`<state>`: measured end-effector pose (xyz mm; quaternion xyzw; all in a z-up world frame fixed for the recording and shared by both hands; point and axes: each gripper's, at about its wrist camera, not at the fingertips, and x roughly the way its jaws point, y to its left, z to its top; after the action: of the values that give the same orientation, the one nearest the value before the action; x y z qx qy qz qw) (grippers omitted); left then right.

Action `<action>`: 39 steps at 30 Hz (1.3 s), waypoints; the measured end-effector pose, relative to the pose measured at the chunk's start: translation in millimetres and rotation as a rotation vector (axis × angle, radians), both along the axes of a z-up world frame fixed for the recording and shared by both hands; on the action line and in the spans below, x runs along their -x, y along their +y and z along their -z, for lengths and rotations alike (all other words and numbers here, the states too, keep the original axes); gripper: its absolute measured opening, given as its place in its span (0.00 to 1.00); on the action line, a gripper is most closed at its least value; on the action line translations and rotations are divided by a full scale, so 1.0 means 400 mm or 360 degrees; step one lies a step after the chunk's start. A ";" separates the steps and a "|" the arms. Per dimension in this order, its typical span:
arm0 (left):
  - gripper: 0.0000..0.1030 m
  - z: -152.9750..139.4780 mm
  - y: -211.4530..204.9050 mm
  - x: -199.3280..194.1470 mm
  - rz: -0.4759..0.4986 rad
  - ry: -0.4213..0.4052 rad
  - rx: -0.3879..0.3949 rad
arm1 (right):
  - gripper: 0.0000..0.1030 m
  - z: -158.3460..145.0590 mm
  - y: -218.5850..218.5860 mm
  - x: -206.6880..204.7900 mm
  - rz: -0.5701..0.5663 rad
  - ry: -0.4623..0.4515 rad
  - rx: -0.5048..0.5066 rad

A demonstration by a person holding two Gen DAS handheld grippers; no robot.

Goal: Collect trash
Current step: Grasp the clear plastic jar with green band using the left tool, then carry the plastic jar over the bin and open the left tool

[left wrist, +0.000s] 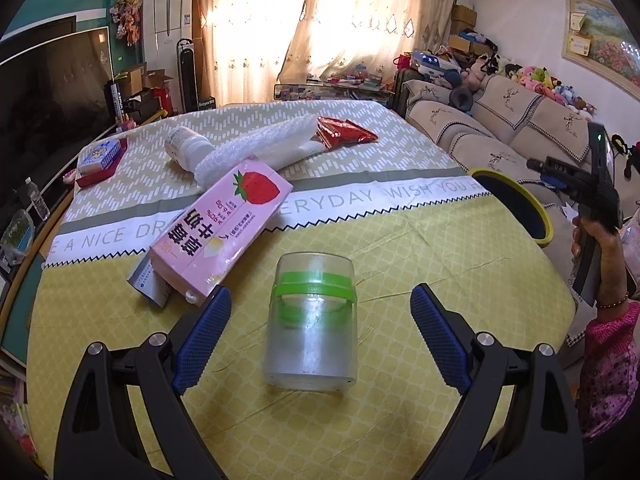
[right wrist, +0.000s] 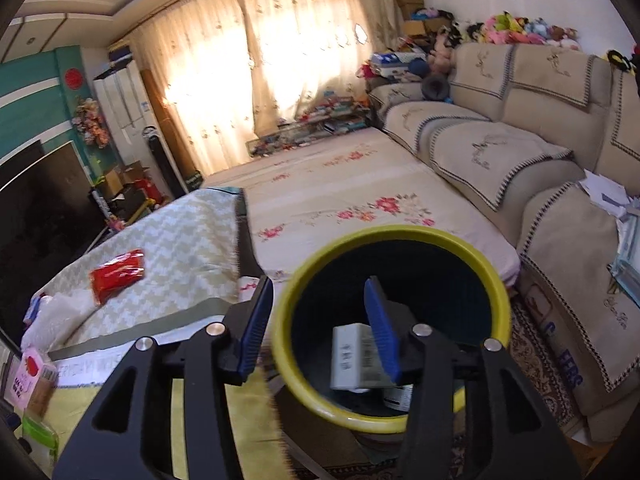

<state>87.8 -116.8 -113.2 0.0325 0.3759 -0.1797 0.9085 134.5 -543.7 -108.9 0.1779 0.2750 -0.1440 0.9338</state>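
Inside the yellow-rimmed bin, a white box, right tongs wide, left tongs wide around clear jar

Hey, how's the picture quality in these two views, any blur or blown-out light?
Left wrist view: sharp on the clear jar and pink carton, while the backlit curtains blow out. Right wrist view: motion smear on the red packet and tablecloth edge, and the bin interior is very dark.

Sunlit curtains, beige sofa, dark TV by teal wall
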 end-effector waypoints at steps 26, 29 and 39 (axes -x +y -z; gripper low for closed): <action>0.48 0.046 -0.021 -0.023 0.0069 0.0131 0.0004 | 0.53 -0.023 0.167 -0.009 -0.0143 -0.0114 0.0175; 0.48 0.019 -0.054 -0.028 0.0131 0.0090 0.0005 | 0.53 -0.030 0.148 0.008 -0.0112 -0.0125 0.0176; 0.48 -0.055 -0.277 -0.087 0.0466 0.0009 0.0025 | 0.53 -0.071 0.001 0.114 0.0134 -0.0176 0.0196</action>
<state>122.7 -227.6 -91.3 0.0792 0.3681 -0.3134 0.8718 88.8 -543.3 -80.4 0.1393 0.2060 -0.1898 0.9498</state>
